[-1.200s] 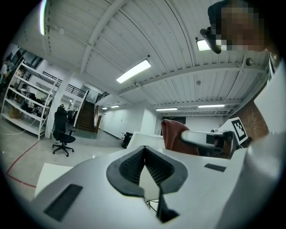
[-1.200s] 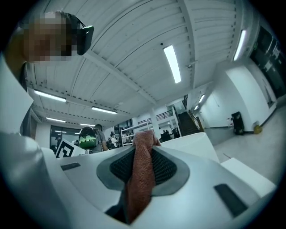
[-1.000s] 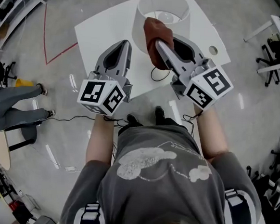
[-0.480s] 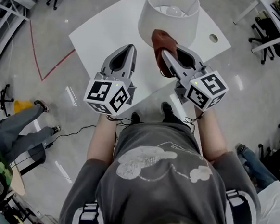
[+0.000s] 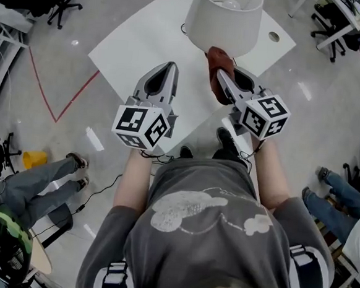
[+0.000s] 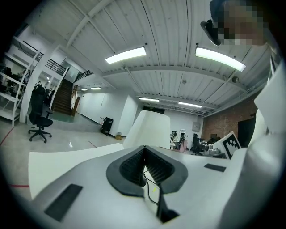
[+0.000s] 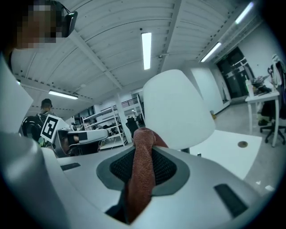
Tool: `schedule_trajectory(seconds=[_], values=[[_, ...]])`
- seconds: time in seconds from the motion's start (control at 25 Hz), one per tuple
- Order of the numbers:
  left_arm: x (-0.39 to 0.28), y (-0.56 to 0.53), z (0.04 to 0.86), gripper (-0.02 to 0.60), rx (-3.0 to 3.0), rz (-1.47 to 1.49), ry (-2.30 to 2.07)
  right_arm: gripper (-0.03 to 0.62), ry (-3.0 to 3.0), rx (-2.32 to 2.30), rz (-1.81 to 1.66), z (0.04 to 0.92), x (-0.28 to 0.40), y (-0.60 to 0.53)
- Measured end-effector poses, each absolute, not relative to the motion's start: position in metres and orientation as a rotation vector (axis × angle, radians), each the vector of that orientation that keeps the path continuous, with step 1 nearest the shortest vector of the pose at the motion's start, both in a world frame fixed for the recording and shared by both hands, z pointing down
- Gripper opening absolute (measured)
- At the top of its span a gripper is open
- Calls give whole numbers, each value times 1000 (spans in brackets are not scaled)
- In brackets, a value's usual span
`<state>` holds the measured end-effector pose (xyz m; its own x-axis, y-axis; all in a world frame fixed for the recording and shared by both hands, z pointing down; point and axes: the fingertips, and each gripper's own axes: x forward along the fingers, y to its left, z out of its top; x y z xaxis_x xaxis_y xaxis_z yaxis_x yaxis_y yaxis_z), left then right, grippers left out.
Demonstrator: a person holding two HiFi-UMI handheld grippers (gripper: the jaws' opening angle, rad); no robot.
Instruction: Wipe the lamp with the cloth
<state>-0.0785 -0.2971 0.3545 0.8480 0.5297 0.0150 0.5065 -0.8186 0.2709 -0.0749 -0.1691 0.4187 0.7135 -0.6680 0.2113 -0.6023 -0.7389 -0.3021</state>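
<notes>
One cloth (image 5: 216, 57) pinched in right gripper (image 5: 225, 74) fingers, at lamp (image 5: 224, 16) edge | left gripper (image 5: 169, 65) fingers together, empty

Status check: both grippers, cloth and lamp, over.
Right gripper shut on cloth, cloth at lower rim of lamp. Left gripper shut, empty, short of lamp. Nothing in the way.
</notes>
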Motion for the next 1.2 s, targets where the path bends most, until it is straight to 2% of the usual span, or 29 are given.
schedule_trajectory(seconds=[0.2,0.44,0.52,0.68,0.84,1.0,1.2], values=[[-145,-310,367,8,2748,135,872,86,928,-2747,-405,421,-144,-179],[-157,-277,357,8,2755,77,926,86,923,-2773,-227,377,-152,-154],[-140,-277,344,8,2769,44,929,86,924,-2777,-154,351,-132,-155],[-64,-272,308,8,2808,1,886,86,955,-2768,-49,294,-54,-154],[-79,-254,298,8,2830,-46,860,86,998,-2788,-7,284,-67,-143],[-80,-293,289,8,2823,-52,860,86,1015,-2812,-73,289,-68,-189],[16,-331,294,8,2794,30,878,86,991,-2820,-162,297,29,-231]])
